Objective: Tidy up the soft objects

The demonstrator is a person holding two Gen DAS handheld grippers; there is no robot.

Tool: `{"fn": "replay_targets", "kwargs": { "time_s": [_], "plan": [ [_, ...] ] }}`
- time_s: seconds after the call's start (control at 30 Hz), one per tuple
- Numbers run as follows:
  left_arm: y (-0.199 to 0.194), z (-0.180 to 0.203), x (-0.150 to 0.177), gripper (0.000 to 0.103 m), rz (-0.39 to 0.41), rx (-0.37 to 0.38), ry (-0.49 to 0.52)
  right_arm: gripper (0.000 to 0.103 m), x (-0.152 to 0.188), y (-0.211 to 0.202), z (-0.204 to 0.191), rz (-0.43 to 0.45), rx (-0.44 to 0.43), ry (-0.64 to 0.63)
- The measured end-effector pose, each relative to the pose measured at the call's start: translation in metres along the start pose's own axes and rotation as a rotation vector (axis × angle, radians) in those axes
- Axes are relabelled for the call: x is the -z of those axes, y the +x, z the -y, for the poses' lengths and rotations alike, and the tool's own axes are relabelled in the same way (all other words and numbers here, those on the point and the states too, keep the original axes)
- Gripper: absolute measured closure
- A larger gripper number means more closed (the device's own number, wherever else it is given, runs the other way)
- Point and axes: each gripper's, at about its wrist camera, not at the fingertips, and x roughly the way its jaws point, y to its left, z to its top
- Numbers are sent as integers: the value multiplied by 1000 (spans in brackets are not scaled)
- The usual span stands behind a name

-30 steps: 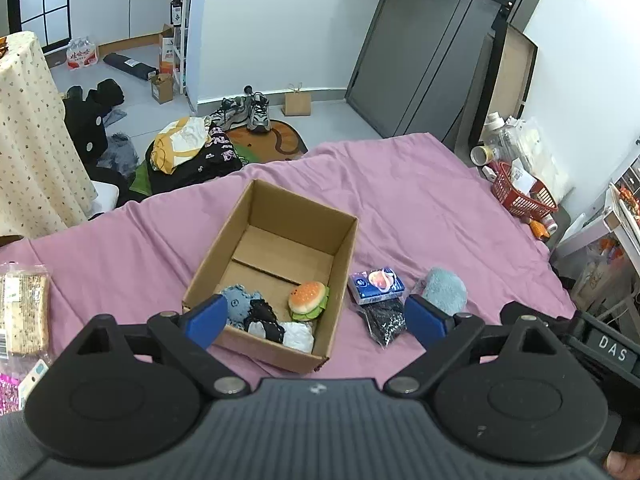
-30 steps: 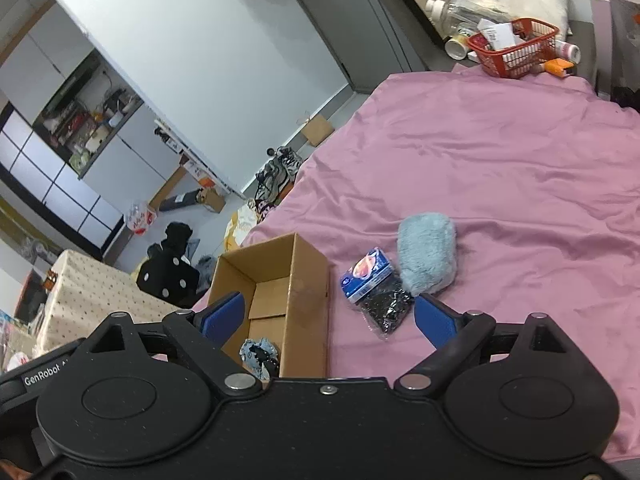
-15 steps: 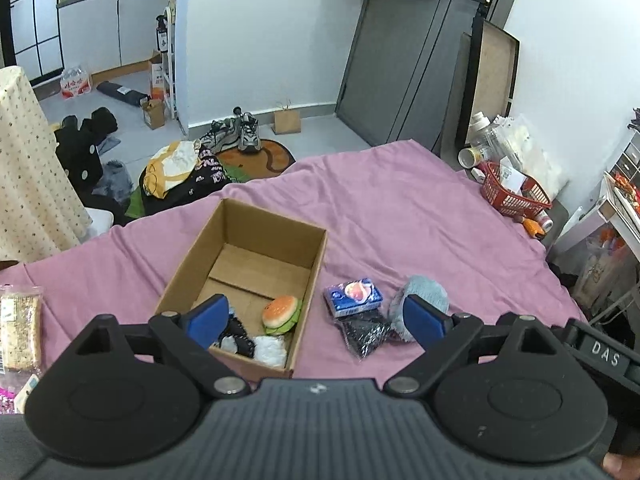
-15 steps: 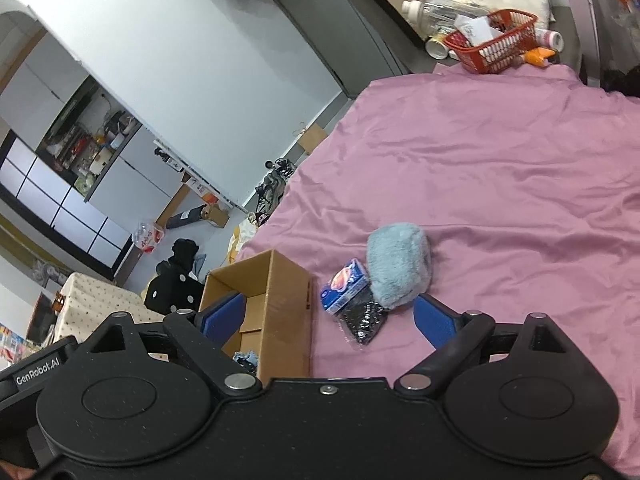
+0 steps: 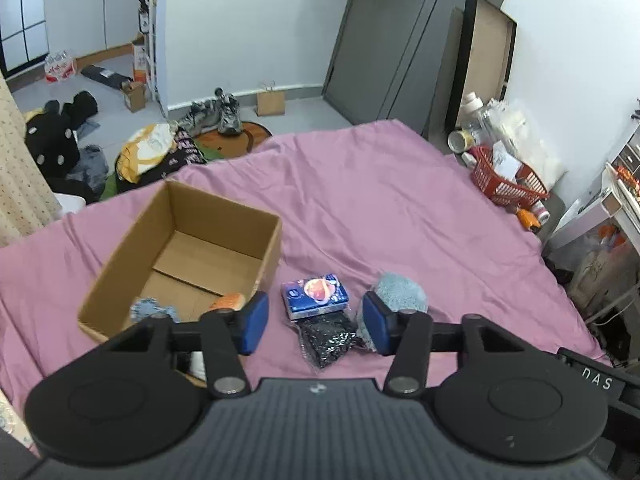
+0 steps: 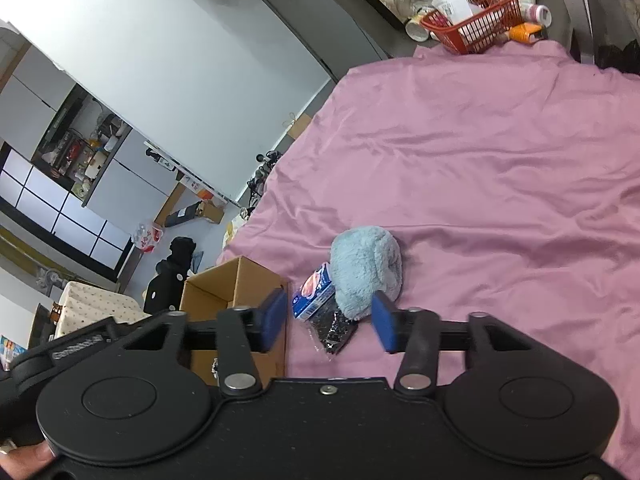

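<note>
A cardboard box [image 5: 188,240] [image 6: 224,288] lies open on the pink sheet and holds a burger toy [image 5: 228,301] and a grey-blue soft item [image 5: 150,309]. To its right lie a blue tissue pack [image 5: 314,294] [image 6: 314,294], a black glittery packet [image 5: 330,338] [image 6: 334,332] and a fluffy light-blue plush [image 5: 400,294] [image 6: 366,268]. My left gripper [image 5: 316,322] is open above the tissue pack and packet. My right gripper [image 6: 328,322] is open too, its fingers either side of the packet and the plush's near end.
A red basket [image 5: 506,184] [image 6: 476,26] with bottles stands past the bed's far right corner. Clothes, shoes [image 5: 218,114] and a paper bag [image 5: 270,102] lie on the floor beyond the bed. A patterned cloth [image 5: 18,184] hangs at the left.
Both grippers have shifted right and closer to the three items beside the box; the box has slid left in view. Both stay open with nothing held.
</note>
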Motion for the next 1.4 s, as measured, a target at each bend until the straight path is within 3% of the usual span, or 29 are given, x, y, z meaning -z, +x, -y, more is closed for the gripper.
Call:
{"fn": "replay_targets", "kwargs": {
  "time_s": [0.17,0.83,1.07,1.23,1.4],
  "plan": [
    [31,10,-3,66,-42,8,1,76,-11,14,9,-24,-18,11],
    [139,36,-9,70,-162,12,20,72,-49,93,18,-171,-34,80],
    [167,43,-3,70,-239,18,60,60,-59,110,26,-195,-28,108],
    [172,52,2,70,-266,72,59,48,-64,111,30,-210,22,92],
    [177,62,11,70,-294,124,56,47,-64,109,38,-218,77,73]
  ]
}}
